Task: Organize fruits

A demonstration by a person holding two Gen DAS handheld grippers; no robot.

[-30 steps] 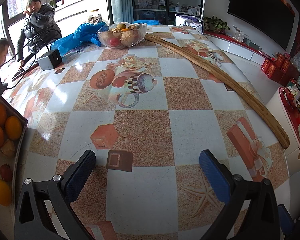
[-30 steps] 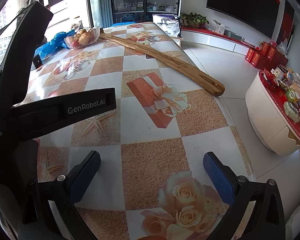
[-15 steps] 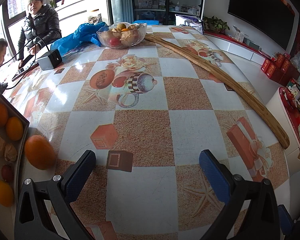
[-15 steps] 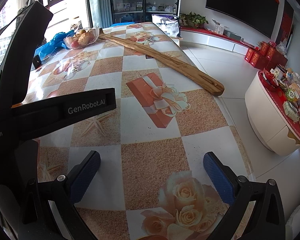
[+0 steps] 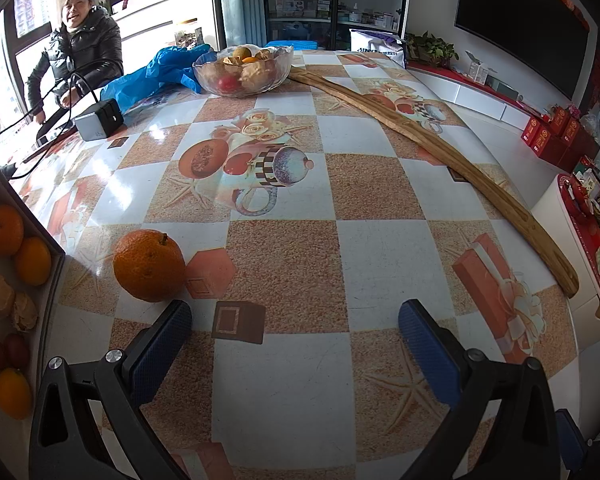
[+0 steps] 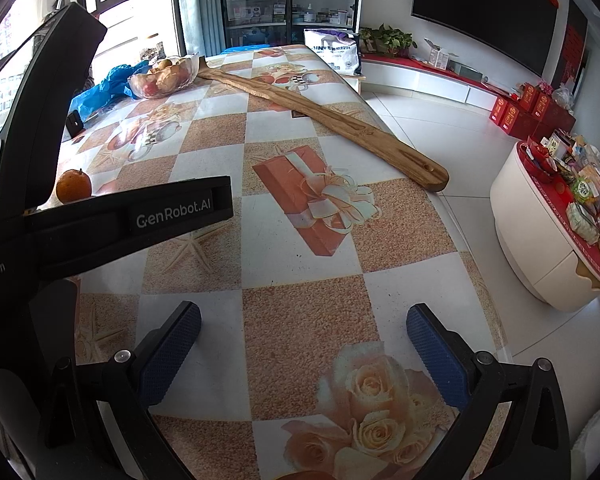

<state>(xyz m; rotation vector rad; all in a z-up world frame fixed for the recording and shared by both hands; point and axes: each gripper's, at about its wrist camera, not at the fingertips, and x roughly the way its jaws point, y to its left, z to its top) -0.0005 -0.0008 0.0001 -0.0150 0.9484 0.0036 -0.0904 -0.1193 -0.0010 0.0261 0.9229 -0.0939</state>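
A large orange (image 5: 149, 265) lies loose on the patterned tablecloth, just ahead of and left of my left gripper (image 5: 296, 340), which is open with nothing between its fingers. At the left edge a tray (image 5: 40, 312) holds oranges, walnuts and small red fruits. A glass bowl (image 5: 242, 70) of mixed fruit stands at the far end of the table. In the right wrist view the same orange (image 6: 73, 186) shows far left behind the left gripper's black body. My right gripper (image 6: 302, 350) hovers open over the cloth, holding nothing.
A long wooden board (image 5: 440, 152) runs diagonally along the table's right side. A blue plastic bag (image 5: 156, 76) and a small grey box (image 5: 99, 119) with cables sit at the far left. Two people (image 5: 76, 52) are beyond the table's left edge. A round white stand (image 6: 548, 240) stands on the floor right.
The large orange has come in from the left beside the tray and moved right, onto the cloth in front of my left gripper. Both grippers stay open and still.
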